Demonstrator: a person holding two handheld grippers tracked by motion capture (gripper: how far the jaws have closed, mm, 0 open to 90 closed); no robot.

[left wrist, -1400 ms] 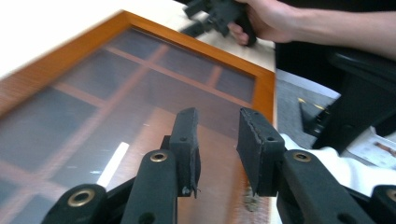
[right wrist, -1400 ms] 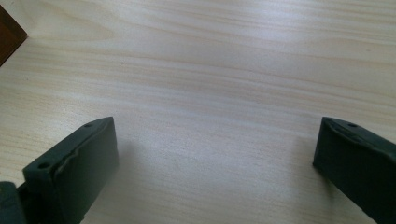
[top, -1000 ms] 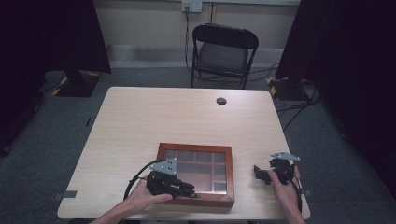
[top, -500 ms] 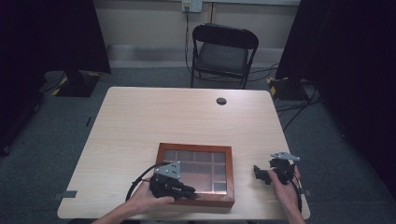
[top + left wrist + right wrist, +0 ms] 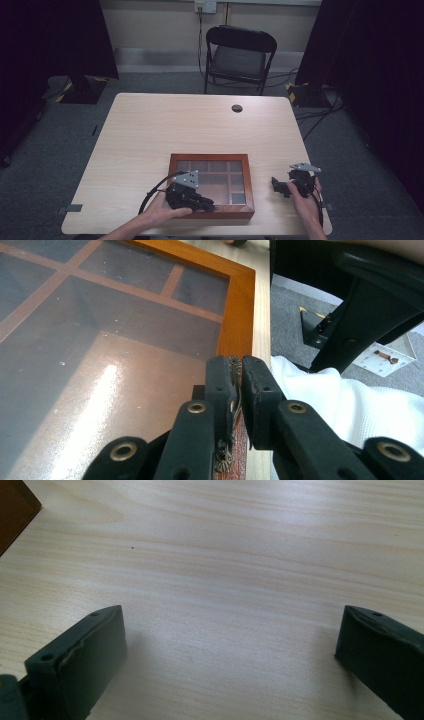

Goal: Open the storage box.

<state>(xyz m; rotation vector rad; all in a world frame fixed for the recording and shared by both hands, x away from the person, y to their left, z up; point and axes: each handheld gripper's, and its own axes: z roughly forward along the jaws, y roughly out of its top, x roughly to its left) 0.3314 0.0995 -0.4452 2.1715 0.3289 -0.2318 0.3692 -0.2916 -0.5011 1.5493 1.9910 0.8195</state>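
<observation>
The left gripper (image 5: 209, 204) sits at the near edge of the wooden display box (image 5: 173, 170), its jaws clenched on the small brass clasp (image 5: 234, 371) fixed to the box's front rim. In the left gripper view the ornate metal piece shows pinched between the two black pads, the jaws having just been closing on it. The glass lid (image 5: 100, 340) with its wooden dividers stretches away ahead of and to the left of those jaws — the table edge (image 5: 262, 330) runs just to their right. The right gripper (image 5: 276, 184) rests on the tabletop (image 5: 240, 555) well to the right of the box, jaws spread wide with bare wood between them — grasping nothing.
</observation>
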